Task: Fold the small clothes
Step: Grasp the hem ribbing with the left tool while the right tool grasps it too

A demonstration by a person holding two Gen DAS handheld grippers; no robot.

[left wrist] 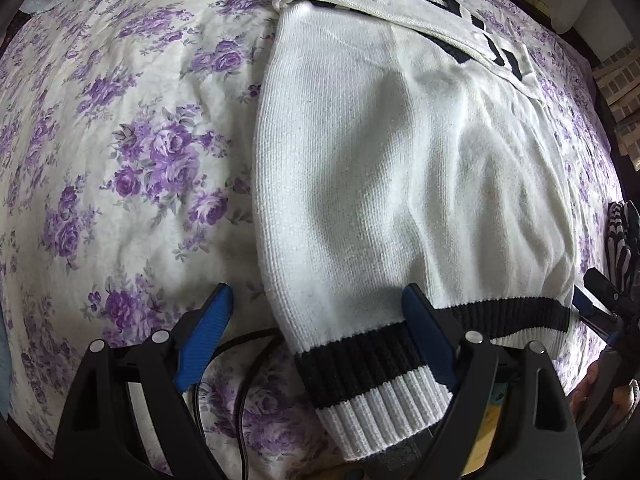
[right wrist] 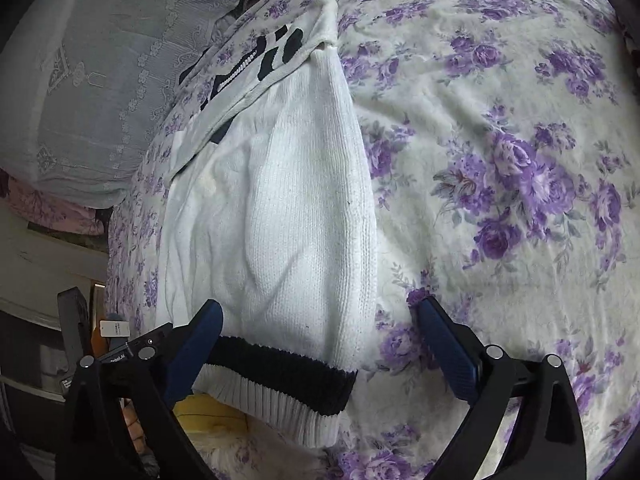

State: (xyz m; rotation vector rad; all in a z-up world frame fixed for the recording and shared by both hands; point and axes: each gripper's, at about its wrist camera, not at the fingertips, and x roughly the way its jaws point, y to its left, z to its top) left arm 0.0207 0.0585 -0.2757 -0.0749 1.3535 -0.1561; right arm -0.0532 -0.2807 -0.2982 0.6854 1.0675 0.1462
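**White knit sweater on a floral bed, both grippers wide apart over its hem**

Left wrist view, left to right: a bed sheet (left wrist: 132,128) printed with purple roses fills the left half of the frame. At lower left, the left gripper (left wrist: 316,312) has its blue-padded fingers (left wrist: 206,334) spread apart, clamped on nothing. A thin black cable (left wrist: 244,364) curls on the sheet between them. From centre to right lies the white knit sweater (left wrist: 380,168), running from the upper middle down to the bottom edge. Its ribbed black-and-white cuff (left wrist: 372,384) sits at lower centre, between the fingers; the right-hand finger rests on the knit just above the black band. A black-patterned part of the sweater crosses the upper right. At the far right edge a second gripper's tip shows.

Right wrist view, left to right: a grey pillow (right wrist: 100,80) occupies the upper left. The sweater (right wrist: 280,208) lies in the centre, its black-and-white hem (right wrist: 280,380) at lower centre. The right gripper (right wrist: 320,312) has fingers (right wrist: 452,356) wide apart, straddling the hem without pressing it. The floral sheet fills the right half.
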